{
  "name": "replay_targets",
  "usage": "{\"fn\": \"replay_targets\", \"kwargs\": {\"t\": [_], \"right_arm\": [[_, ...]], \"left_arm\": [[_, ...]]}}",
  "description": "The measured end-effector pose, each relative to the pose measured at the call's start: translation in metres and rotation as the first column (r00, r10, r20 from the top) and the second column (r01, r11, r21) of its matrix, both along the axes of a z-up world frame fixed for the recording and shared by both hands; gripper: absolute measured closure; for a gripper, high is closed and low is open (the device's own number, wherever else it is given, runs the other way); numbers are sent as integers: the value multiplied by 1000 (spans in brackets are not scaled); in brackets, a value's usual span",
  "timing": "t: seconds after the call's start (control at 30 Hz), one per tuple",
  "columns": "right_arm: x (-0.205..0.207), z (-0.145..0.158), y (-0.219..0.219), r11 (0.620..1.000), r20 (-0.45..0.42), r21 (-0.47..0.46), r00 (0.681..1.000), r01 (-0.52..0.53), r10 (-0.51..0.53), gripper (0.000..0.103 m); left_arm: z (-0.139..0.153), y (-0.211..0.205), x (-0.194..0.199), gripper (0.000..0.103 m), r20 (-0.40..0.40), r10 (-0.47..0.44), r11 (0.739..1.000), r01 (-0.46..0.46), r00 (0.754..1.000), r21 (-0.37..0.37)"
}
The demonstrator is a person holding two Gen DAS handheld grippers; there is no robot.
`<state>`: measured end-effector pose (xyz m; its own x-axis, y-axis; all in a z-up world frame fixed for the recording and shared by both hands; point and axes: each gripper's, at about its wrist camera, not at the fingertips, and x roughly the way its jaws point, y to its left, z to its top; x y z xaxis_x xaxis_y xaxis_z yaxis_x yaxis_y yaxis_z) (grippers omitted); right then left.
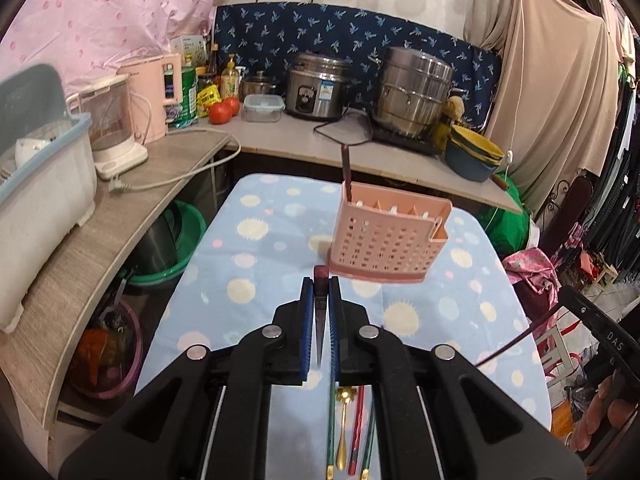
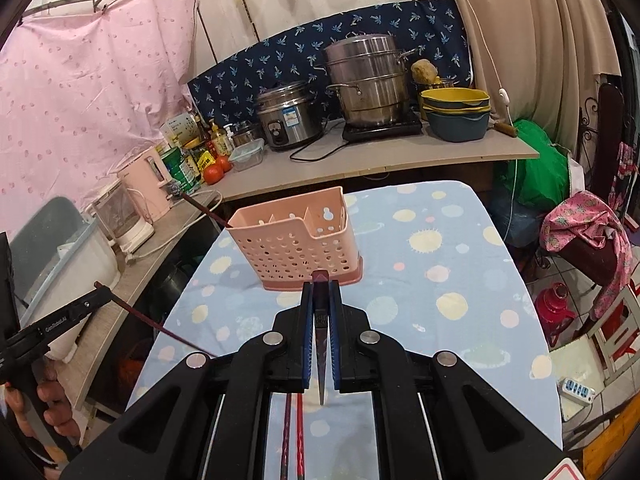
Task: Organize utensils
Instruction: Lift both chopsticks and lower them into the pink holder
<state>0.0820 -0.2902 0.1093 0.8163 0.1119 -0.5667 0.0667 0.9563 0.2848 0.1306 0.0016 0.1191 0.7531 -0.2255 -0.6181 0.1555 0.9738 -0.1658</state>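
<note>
One pink perforated utensil holder (image 1: 390,236), upright on the blue dotted cloth of the table (image 1: 256,248), divided into compartments. One dark chopstick (image 1: 346,174) standing in the holder's end compartment, leaning out over the rim.

Two hand-held grippers. Left hand-held gripper (image 1: 321,284) nearly closed, blue pads clamped on one dark chopstick (image 1: 320,322), square end poking out between the fingertips, tapered tip pointing back toward the camera. Right hand-held gripper (image 2: 321,286) likewise pinched tight on one dark chopstick (image 2: 321,344), held the same way. Both raised clear of the cloth, aimed at the holder, short of it.

Still lying on the cloth near the table's front edge, in the left wrist view: two green chopsticks (image 1: 331,428), one red chopstick (image 1: 357,428), one gold spoon (image 1: 343,428). In the right wrist view, two more sticks under the gripper, one dark red, one brighter red.

Beyond, on the counter: one rice cooker (image 1: 316,86), one stacked steel steamer (image 1: 414,90), two tomatoes (image 1: 224,110), stacked yellow and blue bowls (image 1: 474,154).
</note>
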Motion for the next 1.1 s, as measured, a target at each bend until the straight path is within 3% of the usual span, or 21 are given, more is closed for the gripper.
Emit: {"fn": "replay_targets", "kwargs": {"t": [0.37, 0.73, 0.9, 1.1], "right_arm": [[42, 44, -15, 997, 104, 75, 995, -1, -7, 96], [99, 104, -11, 998, 242, 56, 970, 7, -20, 96], [129, 111, -6, 999, 255, 39, 967, 5, -15, 96], [158, 102, -1, 1000, 237, 19, 972, 0, -5, 96]], "left_arm": [[62, -19, 34, 96, 122, -37, 998, 43, 992, -48], [134, -50, 85, 96, 287, -30, 996, 53, 957, -72], [139, -63, 109, 96, 314, -20, 998, 40, 949, -58], [122, -73, 135, 96, 299, -16, 999, 27, 954, -33]]}}
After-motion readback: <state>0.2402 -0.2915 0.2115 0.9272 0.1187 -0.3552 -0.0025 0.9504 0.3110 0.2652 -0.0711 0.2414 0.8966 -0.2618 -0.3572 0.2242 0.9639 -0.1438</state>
